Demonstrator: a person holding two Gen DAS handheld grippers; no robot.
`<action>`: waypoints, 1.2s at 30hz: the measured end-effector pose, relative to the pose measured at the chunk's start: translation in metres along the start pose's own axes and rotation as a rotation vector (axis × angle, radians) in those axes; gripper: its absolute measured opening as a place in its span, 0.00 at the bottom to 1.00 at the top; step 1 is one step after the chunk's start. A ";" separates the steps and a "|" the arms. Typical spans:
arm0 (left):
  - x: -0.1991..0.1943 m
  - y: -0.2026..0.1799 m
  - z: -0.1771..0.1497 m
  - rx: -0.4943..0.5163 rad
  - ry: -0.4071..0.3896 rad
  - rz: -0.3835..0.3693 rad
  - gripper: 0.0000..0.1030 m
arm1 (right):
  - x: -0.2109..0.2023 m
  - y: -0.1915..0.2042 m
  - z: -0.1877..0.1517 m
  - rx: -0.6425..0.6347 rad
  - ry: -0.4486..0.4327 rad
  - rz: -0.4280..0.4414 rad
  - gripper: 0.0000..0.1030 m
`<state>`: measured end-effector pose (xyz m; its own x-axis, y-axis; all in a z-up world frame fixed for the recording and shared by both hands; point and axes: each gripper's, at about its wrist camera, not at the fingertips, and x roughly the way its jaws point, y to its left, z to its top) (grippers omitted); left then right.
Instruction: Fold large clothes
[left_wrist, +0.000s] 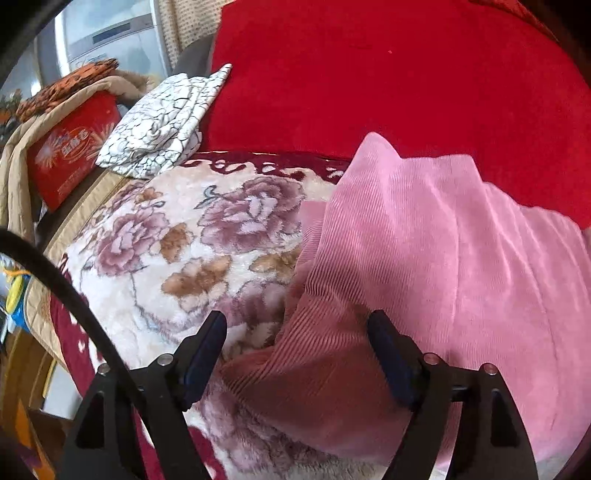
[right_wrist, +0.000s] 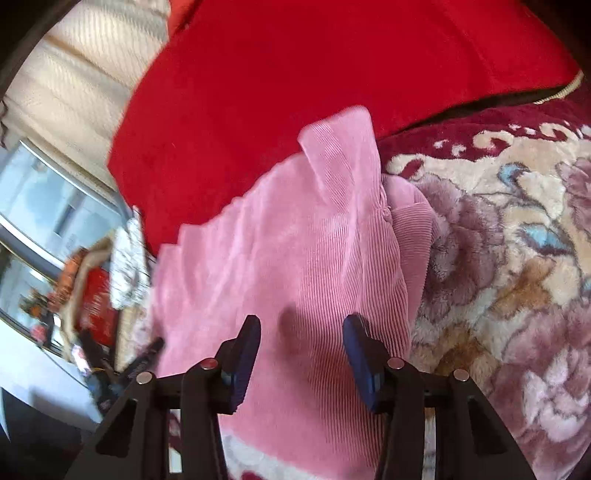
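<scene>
On the floral blanket (left_wrist: 177, 236), against the red cushion (left_wrist: 388, 74), the pink corduroy garment (left_wrist: 424, 240) is being displayed, partly folded. Left gripper (left_wrist: 297, 336) is being held over its near edge, fingers wide apart, nothing clamped. Right gripper (right_wrist: 301, 339) is being held above the cloth, fingers apart, gripping nothing

The flowered blanket (left_wrist: 166, 236) lies bare and open left of the pink corduroy garment (left_wrist: 424, 240). Behind both, the red cushion (left_wrist: 388, 74) walls off the back. A folded white patterned cloth (left_wrist: 162, 122) and a red box (left_wrist: 70, 147) crowd the far left corner.
</scene>
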<state>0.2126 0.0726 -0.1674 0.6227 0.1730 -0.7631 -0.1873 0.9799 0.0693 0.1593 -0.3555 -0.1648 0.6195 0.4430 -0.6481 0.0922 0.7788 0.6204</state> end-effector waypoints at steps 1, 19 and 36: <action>-0.006 0.000 -0.001 -0.007 -0.014 -0.006 0.78 | -0.005 -0.002 -0.001 0.010 -0.008 0.011 0.49; -0.010 -0.015 -0.012 0.003 0.003 0.020 0.78 | -0.036 -0.025 -0.006 0.083 -0.076 0.229 0.55; -0.015 0.048 -0.070 -0.488 0.184 -0.389 0.79 | 0.015 -0.020 -0.007 0.079 0.048 0.120 0.49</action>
<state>0.1411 0.1096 -0.1972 0.5821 -0.2481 -0.7743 -0.3246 0.8022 -0.5010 0.1614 -0.3614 -0.1903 0.5915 0.5534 -0.5864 0.0818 0.6823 0.7265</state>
